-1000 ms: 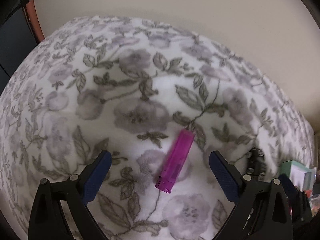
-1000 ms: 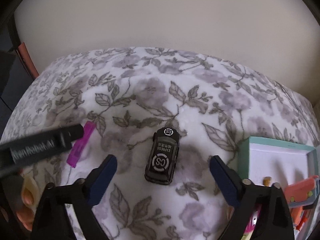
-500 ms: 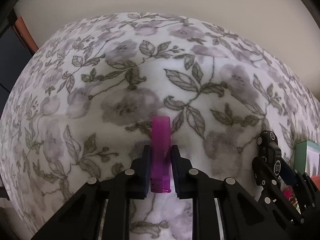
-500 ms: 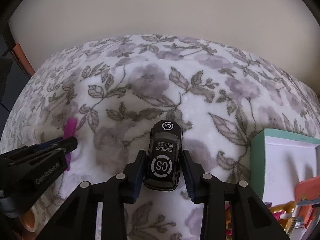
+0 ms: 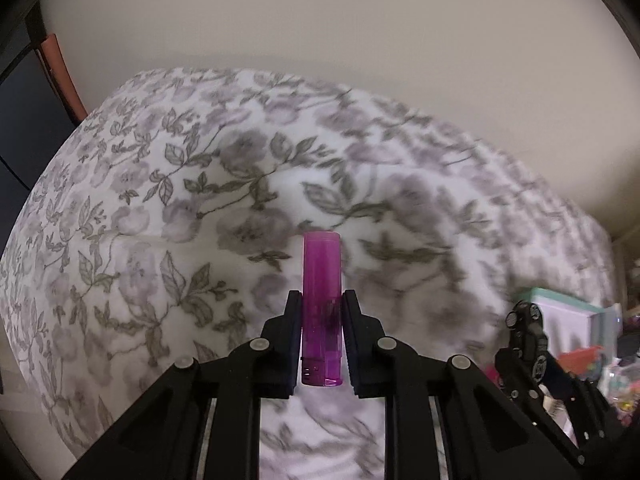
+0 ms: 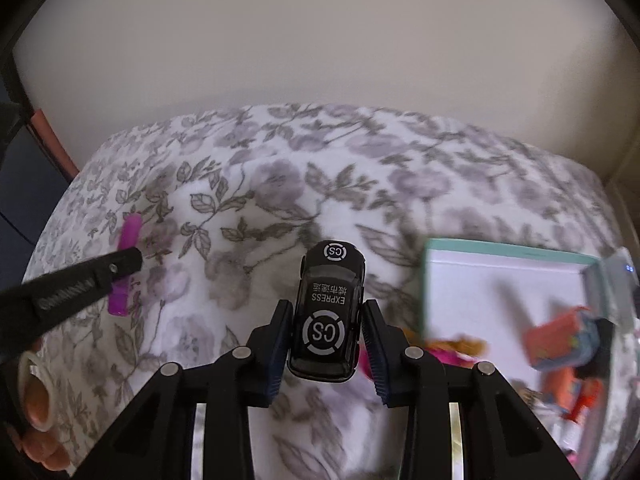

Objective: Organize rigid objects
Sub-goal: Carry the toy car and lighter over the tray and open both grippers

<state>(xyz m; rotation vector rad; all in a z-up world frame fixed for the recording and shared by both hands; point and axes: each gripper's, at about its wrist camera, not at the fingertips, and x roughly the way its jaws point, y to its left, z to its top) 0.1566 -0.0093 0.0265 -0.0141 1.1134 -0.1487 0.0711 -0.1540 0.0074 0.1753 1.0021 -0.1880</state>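
Left gripper (image 5: 321, 309): clamped on purple lighter (image 5: 321, 292), long axis along fingers
Right gripper (image 6: 325, 322): clamped on toy car (image 6: 327, 312)
Teal box (image 6: 496, 249): right of car, nearer right gripper

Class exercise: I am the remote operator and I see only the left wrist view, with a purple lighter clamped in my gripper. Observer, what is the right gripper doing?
Observer: The right gripper is shut on a black toy car, which sticks out forward between the fingers.
Operator: Can you read anything on the car?
Observer: Yes, its roof says EXPRESS, with round CS marks on the bonnet and the rear.
Operator: I only see a teal corner at my right edge. What is it?
Observer: A teal-rimmed box with a white floor, lying on the floral blanket to the right of the car; blurred colourful items sit at its near end.
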